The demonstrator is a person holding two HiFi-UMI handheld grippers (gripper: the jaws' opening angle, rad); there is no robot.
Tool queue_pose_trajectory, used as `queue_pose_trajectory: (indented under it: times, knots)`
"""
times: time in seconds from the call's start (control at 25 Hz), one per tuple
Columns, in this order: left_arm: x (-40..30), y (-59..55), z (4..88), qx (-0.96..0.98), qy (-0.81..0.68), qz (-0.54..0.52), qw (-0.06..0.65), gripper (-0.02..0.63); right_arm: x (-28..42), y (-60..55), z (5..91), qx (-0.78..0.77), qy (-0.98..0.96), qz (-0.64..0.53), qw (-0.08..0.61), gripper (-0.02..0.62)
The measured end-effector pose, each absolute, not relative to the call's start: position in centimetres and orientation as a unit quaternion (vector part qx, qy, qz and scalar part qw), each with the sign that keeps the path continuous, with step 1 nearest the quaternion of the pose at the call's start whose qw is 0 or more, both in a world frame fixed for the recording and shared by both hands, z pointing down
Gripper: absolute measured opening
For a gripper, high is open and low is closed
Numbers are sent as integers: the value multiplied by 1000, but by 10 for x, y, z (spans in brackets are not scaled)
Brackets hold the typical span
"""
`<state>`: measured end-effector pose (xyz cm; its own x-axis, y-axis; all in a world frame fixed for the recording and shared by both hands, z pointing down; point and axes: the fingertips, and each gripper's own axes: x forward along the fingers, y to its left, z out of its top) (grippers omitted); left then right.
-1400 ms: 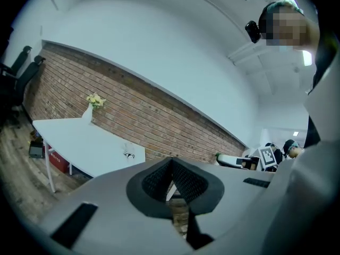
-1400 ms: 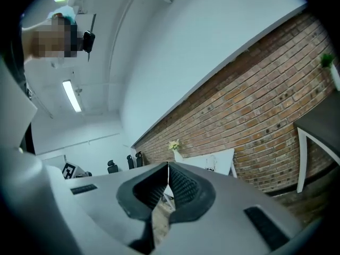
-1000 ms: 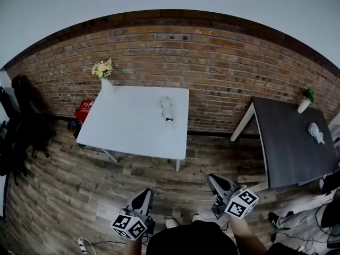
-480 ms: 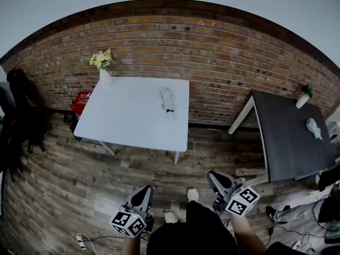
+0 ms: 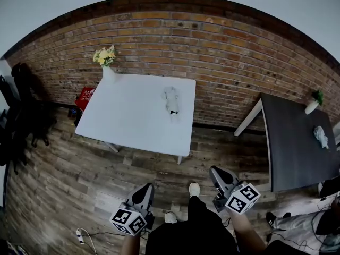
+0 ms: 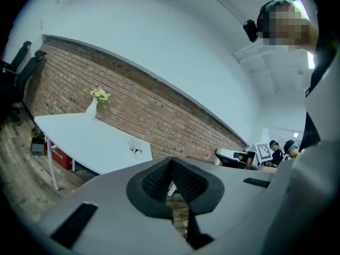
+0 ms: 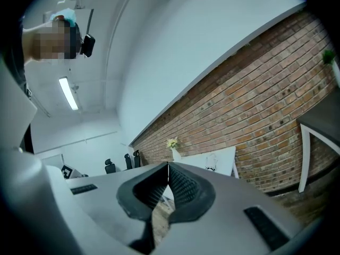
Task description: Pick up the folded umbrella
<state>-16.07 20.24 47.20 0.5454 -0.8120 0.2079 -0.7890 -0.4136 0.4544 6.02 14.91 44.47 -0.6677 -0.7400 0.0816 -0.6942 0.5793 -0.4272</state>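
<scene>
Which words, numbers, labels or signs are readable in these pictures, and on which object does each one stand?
No text can be read with certainty.
Red crate on the floor by the white table: white print, too small and blurred to read.
Left gripper's marker cube and right gripper's marker cube: black-and-white square patterns only, no letters or numbers.

The right gripper (image 7: 168, 166) has its jaws pressed together with nothing between them. Past its tips stands a white table (image 7: 226, 158) against the brick wall (image 7: 255, 105). The folded umbrella (image 7: 211, 162) lies on it, with a vase of flowers (image 7: 172, 145) at the far corner.
</scene>
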Motion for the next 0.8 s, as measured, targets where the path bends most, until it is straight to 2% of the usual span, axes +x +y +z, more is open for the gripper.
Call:
queue_pose_trajectory:
  times: [0.8]
  knots:
    - [-64,45,456,828,-510,-13,232,14,138,-8,443,-344,912,-216,55,23]
